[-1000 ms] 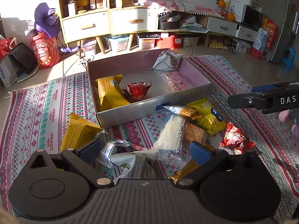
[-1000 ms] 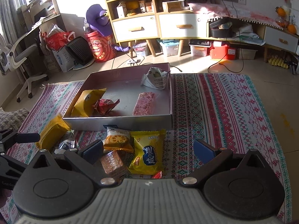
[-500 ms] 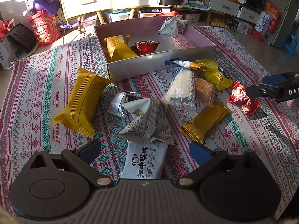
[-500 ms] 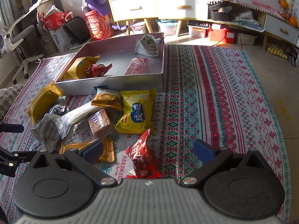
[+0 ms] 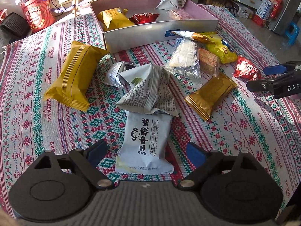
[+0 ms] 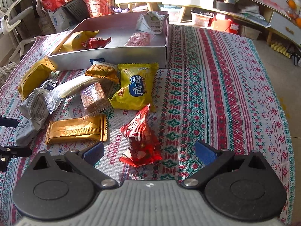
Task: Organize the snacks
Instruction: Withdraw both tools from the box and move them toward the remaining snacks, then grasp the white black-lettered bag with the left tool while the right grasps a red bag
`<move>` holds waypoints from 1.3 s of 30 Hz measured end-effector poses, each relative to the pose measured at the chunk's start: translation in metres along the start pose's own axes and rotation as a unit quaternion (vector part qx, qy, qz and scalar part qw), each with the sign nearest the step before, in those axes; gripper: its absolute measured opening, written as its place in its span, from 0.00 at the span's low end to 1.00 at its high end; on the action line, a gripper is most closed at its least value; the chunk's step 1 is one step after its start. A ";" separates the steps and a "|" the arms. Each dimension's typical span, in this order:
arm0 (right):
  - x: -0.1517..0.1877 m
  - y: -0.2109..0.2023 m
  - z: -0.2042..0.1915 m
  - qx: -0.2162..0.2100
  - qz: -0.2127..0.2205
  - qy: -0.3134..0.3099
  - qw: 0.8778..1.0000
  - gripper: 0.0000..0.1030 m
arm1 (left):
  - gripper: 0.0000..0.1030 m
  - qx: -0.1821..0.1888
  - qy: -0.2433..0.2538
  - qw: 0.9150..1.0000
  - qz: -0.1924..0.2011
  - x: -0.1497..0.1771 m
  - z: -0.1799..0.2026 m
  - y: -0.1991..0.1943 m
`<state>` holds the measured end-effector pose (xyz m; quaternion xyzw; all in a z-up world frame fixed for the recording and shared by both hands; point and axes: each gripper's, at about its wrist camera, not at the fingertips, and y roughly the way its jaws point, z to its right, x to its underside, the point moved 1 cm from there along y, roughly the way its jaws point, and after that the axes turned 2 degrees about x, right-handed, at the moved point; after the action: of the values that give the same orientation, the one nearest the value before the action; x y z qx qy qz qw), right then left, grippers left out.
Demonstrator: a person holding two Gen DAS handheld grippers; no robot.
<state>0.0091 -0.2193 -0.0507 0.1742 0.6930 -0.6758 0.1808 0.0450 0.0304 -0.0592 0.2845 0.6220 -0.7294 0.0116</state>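
Note:
A grey box (image 5: 161,32) (image 6: 112,55) on a patterned cloth holds a few snack packs. Several loose packs lie in front of it. My left gripper (image 5: 145,153) is open, its fingers on either side of a white monkey-logo packet (image 5: 144,141) lying flat. My right gripper (image 6: 149,151) is open around a red packet (image 6: 140,137). A gold wafer pack (image 5: 210,94) (image 6: 75,130), a yellow pack (image 6: 135,88) and a large yellow pillow pack (image 5: 75,75) lie nearby. The right gripper shows in the left wrist view (image 5: 276,79).
A folded white pouch (image 5: 148,92) leans on the monkey-logo packet. A clear-wrapped bar (image 5: 185,58) and a brown wafer (image 6: 94,98) lie mid-pile. Cabinets, a red drum (image 5: 36,17) and bags stand beyond the cloth. Bare cloth lies to the right (image 6: 225,94).
Both grippers have dropped lower and closer to the cloth. The white monkey-logo packet now sits between the left fingers, and the red packet between the right fingers.

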 end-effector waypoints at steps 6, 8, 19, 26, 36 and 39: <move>0.002 0.006 -0.002 0.005 -0.009 -0.009 1.000 0.99 | 0.86 -0.009 0.013 1.000 -0.003 0.000 0.001 0.003; 0.003 0.007 -0.003 0.006 -0.010 -0.012 1.000 0.99 | 0.86 -0.011 0.015 1.000 -0.004 0.001 0.001 0.002; 0.003 0.011 -0.006 0.013 -0.005 -0.027 1.000 0.95 | 0.74 -0.010 0.019 1.000 -0.003 0.001 0.001 0.000; 0.003 0.007 -0.014 0.012 0.011 -0.053 0.998 0.81 | 0.57 -0.009 0.025 1.000 0.000 0.000 0.004 -0.002; 0.001 0.001 -0.024 -0.010 0.027 -0.080 0.996 0.29 | 0.49 -0.001 0.021 1.000 -0.001 -0.001 0.006 -0.004; 0.000 -0.001 -0.025 -0.015 0.025 -0.080 0.996 0.29 | 0.48 0.003 0.026 1.000 -0.002 0.000 0.008 -0.006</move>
<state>0.0077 -0.1938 -0.0495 0.1342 0.6820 -0.6720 0.2555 0.0397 0.0240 -0.0535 0.3019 0.6204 -0.7238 -0.0071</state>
